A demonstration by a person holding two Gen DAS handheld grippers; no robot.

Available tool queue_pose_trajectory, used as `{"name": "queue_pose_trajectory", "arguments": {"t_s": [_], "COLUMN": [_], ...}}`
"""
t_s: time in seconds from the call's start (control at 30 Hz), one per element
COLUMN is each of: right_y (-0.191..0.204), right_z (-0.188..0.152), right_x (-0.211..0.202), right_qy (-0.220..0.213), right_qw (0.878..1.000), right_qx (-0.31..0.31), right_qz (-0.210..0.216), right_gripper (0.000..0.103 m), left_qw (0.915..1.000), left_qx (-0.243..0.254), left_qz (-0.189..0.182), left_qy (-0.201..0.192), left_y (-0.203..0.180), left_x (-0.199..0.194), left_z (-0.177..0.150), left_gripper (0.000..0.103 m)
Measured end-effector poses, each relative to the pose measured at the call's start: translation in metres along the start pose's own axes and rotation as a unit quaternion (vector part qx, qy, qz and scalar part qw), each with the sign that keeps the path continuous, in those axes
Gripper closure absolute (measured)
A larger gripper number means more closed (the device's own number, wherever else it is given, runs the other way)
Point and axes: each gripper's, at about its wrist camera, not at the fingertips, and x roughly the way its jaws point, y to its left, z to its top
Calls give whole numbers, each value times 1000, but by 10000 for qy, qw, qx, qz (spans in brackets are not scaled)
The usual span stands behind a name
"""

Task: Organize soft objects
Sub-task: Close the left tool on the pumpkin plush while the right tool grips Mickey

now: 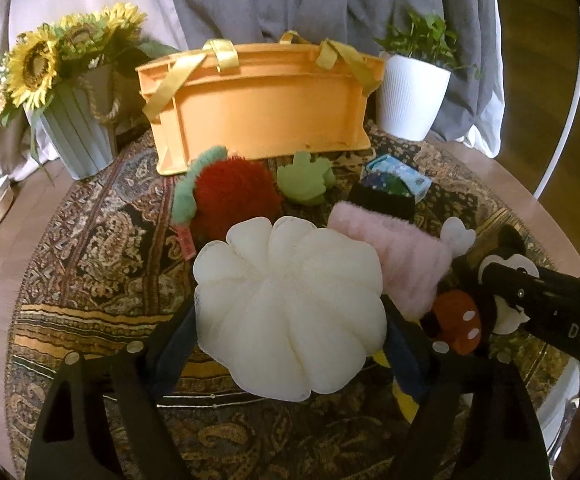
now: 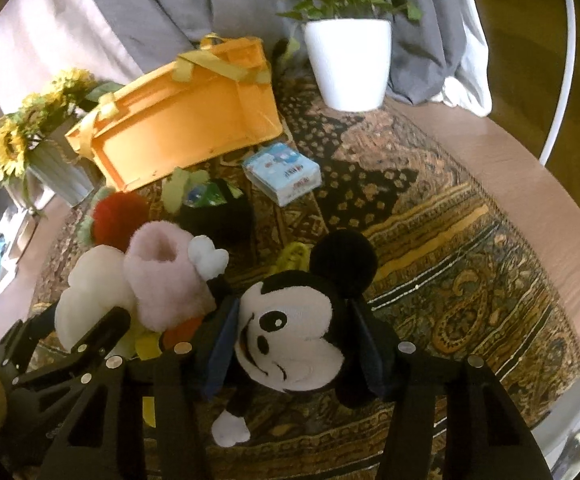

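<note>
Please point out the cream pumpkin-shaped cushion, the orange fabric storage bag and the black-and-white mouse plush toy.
cream pumpkin-shaped cushion (image 1: 290, 308), left wrist view, centre of its ribbed top
orange fabric storage bag (image 1: 262, 120), left wrist view, front wall
black-and-white mouse plush toy (image 2: 290, 332), right wrist view, its white face

Toys crowd the way to the orange bag (image 1: 258, 116); bare rug (image 2: 450, 240) right of the plush (image 2: 290, 332) stays open.
</note>
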Motion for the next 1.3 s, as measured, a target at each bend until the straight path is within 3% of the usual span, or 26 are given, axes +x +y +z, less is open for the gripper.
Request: {"name": "queue_pose_trajectory", "arguments": {"t_s": [0.57,1.03,1.3], "right_y": [27,61,78], "right_z": [31,81,110], "right_x": [-68,-83,-85], "right_qy": [-995,-1742,-2151], "right_qw": [9930,9823,9735], "right_qx": [-576,-671,-722], "right_qz": [-271,180,284], "right_gripper": [48,47,47], "left_qw": [9964,9862,9804], "left_qx": [-11,-9,29], "left_qz": [149,432,388], "left_qy": [-832,-1597,-1931], "left_y": [7,27,36], "left_x": [-66,-105,-111], "left_z": [39,90,121], "left_gripper": [19,19,19]}}
